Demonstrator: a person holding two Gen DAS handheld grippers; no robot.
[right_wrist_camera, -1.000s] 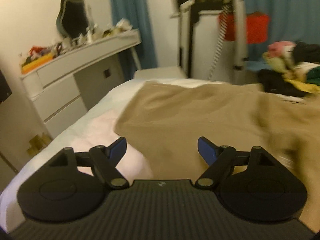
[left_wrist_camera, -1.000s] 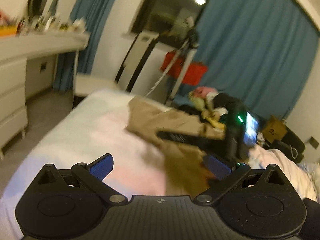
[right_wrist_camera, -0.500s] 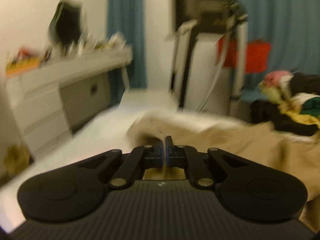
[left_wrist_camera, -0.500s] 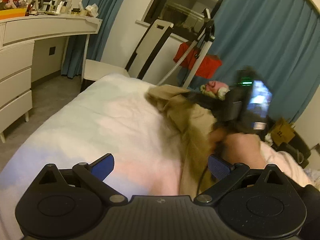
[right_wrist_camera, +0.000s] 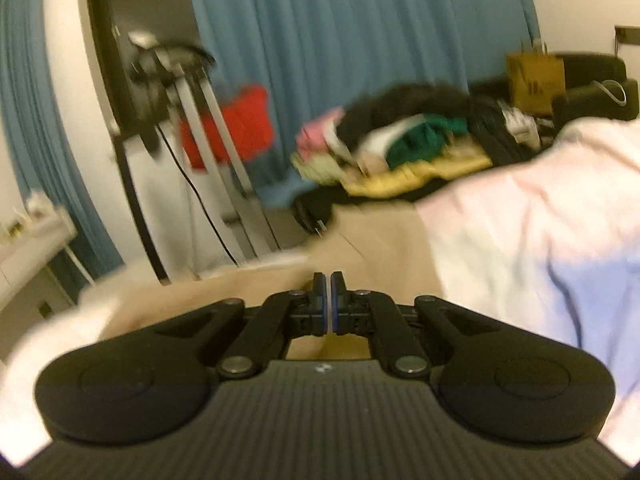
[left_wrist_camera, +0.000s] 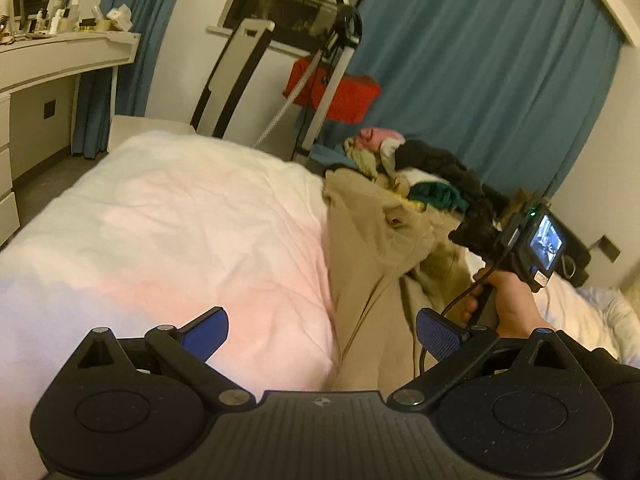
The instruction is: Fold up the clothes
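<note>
Left wrist view showed the left gripper [left_wrist_camera: 322, 332] spread wide, blue pads well apart, nothing between them, hovering above the bed [left_wrist_camera: 180, 232] with its pale pink-and-white cover. Just right of centre lay the beige garment [left_wrist_camera: 372, 248], bunched up and lifted at its far end, its near part trailing down toward the gripper's right finger. And there was the right hand [left_wrist_camera: 500, 300] at the right, wrapped round the handle of the right gripper [left_wrist_camera: 468, 236], whose black front end met the raised beige cloth; a small lit screen [left_wrist_camera: 546, 246] glowed on its back. Beyond, a heap of mixed clothes [left_wrist_camera: 404, 168] sat at the far right of the bed, blue curtains [left_wrist_camera: 480, 80] behind.

Over in the right wrist view, blurred, the right gripper [right_wrist_camera: 327, 304] was pinched narrow, pads nearly touching with a thin strip of the beige garment [right_wrist_camera: 372, 248] caught between them. The cloth stretched away from the fingers across the bed [right_wrist_camera: 520, 232], toward the clothes pile [right_wrist_camera: 400, 148] at the far side.
</note>
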